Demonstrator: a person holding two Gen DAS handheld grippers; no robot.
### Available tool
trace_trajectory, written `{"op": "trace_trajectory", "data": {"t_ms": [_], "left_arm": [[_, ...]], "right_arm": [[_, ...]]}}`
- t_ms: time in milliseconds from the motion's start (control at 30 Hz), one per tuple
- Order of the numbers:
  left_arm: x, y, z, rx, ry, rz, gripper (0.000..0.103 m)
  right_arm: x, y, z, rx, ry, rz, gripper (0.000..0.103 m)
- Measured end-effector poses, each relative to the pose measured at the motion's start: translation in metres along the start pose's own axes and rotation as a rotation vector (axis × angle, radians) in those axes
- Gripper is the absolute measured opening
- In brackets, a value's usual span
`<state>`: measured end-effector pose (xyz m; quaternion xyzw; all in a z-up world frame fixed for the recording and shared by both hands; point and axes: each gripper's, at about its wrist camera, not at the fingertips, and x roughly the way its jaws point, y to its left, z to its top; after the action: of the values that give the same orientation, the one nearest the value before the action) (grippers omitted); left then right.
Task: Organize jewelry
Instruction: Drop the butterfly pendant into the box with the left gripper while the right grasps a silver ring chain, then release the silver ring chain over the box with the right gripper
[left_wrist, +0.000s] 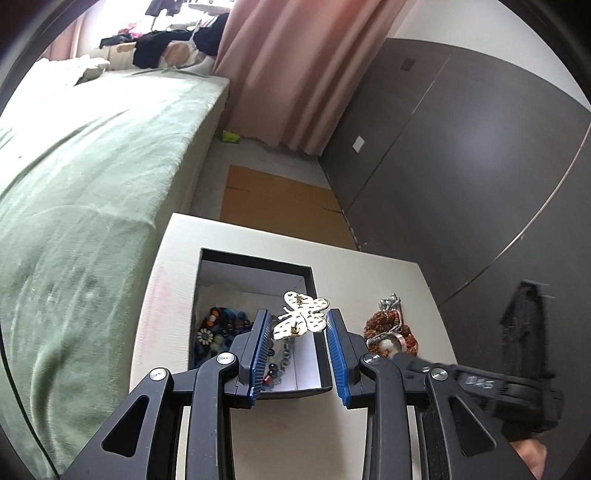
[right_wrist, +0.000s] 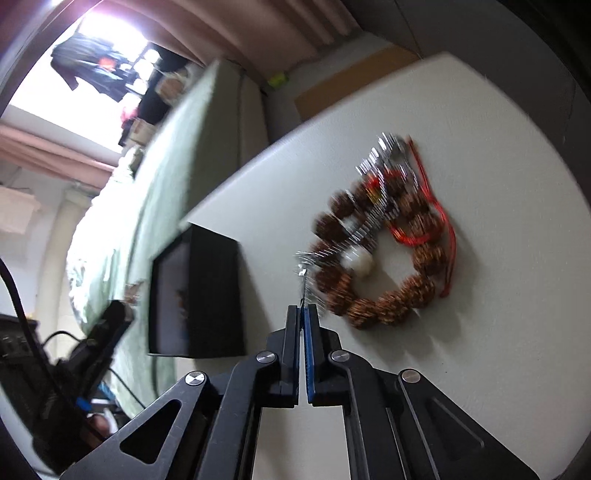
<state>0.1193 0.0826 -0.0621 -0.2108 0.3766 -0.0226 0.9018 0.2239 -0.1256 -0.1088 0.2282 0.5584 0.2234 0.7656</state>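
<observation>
Your left gripper (left_wrist: 298, 325) is spread wide, jaws well apart, hovering over the black box (left_wrist: 317, 332) in the lower centre of the left wrist view. A gold butterfly brooch (left_wrist: 301, 319) sits in the gap between the blue finger pads (left_wrist: 260, 350); can't tell whether either pad touches it, and can't tell whether it is resting on the box rim or in mid-air. It overlaps the box's right wall in the picture. Inside the box, lower left corner: a heap of multicoloured beaded jewelry (left_wrist: 221, 332), one piece with a white flower. The box sits on the white table (left_wrist: 369, 273), with the green-covered bed (left_wrist: 92, 177) along the left of the frame.

Right of the box, lower right of centre: a pile with brown bead bracelet (left_wrist: 384, 321) and silver chain (left_wrist: 391, 301), partly hidden behind the left gripper's right finger.

Your right gripper (right_wrist: 303, 314) is pressed together, pads nearly touching, pinching the end of the silver chain (right_wrist: 369, 206) at the tips. The chain runs from the tips up and right across the brown bead bracelet (right_wrist: 373, 266), which lies in a ring on the table (right_wrist: 498, 295), centre right of the right wrist view. A red cord (right_wrist: 439, 210) loops along its right side. This view is motion-blurred. The black box (right_wrist: 207, 291) stands left of centre, apart from the bracelet.
</observation>
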Motion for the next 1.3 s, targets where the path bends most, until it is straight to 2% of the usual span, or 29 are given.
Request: {"op": "trace_trajectory", "data": {"t_ms": [400,667,700,800,833,1067,1300], "left_arm": [[-0.012,0.007,0.001,-0.031,-0.024,0.002,0.032],[-0.002,0.015,0.005,-0.070,0.000,0.011,0.033],[-0.001,0.016,0.007,-0.074,0.005,0.018,0.036],[-0.001,0.020,0.011,-0.092,-0.005,0.020,0.063],[-0.003,0.022,0.012,-0.101,-0.024,0.025,0.067],[-0.005,0.042,0.019,-0.164,-0.040,0.045,0.067],[-0.011,0.057,0.020,-0.191,-0.048,0.064,0.067]], "right_arm": [[-0.055,0.037,-0.007,-0.095,-0.138,0.127,0.004],[-0.074,0.063,-0.008,-0.146,-0.203,0.197,0.004],[-0.074,0.064,-0.008,-0.149,-0.204,0.202,0.004],[-0.069,0.067,-0.005,-0.150,-0.199,0.213,0.004],[-0.067,0.067,-0.005,-0.152,-0.196,0.219,0.004],[-0.050,0.073,-0.005,-0.170,-0.162,0.257,0.004],[-0.023,0.096,-0.007,-0.215,-0.097,0.329,0.004]]}}
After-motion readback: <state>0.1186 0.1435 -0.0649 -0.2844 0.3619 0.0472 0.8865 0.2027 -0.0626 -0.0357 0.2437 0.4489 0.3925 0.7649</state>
